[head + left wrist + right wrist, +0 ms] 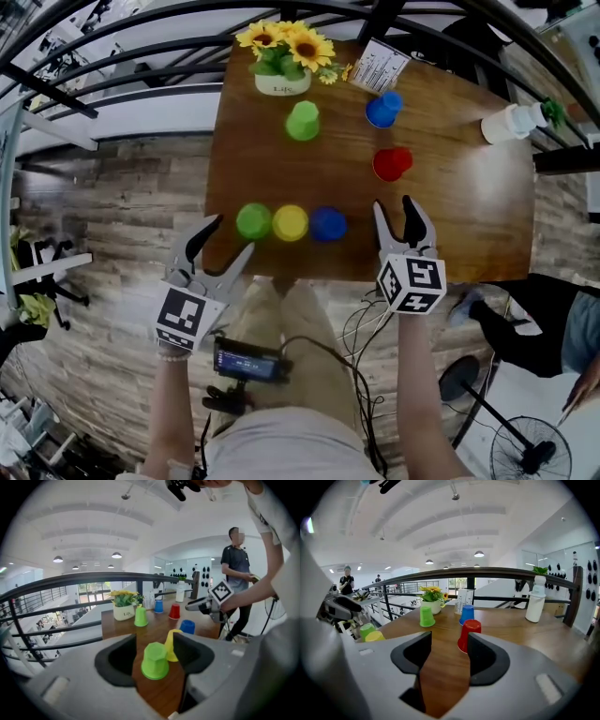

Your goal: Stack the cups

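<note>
Tabletop: front green cup, yellow cup and front blue cup stand upside down, side by side at the near edge; red cup sits farther back. Left gripper wide, empty, just beside front green cup. Right gripper wide, empty, short of red cup.

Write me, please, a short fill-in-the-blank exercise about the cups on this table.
1. Between the near green cup and the near blue cup stands a ____ cup.
2. The right gripper, jaws open, points at the ____ cup.
3. In all, ____ cups stand upside down on the table.
4. The jaws of the left gripper are ____.
Missing words: yellow; red; six; open.
</note>
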The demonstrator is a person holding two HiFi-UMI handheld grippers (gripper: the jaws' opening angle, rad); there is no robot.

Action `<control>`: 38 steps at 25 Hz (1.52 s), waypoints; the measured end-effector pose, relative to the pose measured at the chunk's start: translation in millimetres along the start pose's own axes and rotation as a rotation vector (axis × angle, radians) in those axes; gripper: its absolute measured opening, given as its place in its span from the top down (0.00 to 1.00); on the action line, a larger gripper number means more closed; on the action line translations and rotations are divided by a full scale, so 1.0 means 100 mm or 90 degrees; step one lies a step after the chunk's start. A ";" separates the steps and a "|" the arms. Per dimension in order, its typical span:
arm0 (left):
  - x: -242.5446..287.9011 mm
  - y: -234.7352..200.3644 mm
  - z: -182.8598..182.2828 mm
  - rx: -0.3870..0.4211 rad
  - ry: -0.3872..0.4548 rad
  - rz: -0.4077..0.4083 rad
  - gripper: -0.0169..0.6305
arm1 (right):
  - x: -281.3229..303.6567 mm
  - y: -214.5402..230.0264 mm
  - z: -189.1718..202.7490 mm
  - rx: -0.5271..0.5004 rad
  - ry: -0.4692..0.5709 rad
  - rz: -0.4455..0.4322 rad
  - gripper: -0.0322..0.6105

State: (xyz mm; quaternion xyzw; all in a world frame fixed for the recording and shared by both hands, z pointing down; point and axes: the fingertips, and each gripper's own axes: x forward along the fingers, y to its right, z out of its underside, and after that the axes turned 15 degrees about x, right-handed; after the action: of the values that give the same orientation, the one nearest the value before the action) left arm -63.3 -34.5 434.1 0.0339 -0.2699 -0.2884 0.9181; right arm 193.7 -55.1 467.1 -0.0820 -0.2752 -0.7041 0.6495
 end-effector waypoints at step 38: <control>-0.03 -0.10 -0.04 -0.014 0.001 -0.023 0.61 | 0.46 0.11 -0.35 -0.027 0.016 -0.009 0.62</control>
State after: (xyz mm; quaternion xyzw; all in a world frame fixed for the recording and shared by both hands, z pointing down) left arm -68.4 -41.9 427.2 0.0294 -0.2651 -0.3079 0.9133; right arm 206.2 -112.9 462.7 -0.0849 -0.2521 -0.7154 0.6462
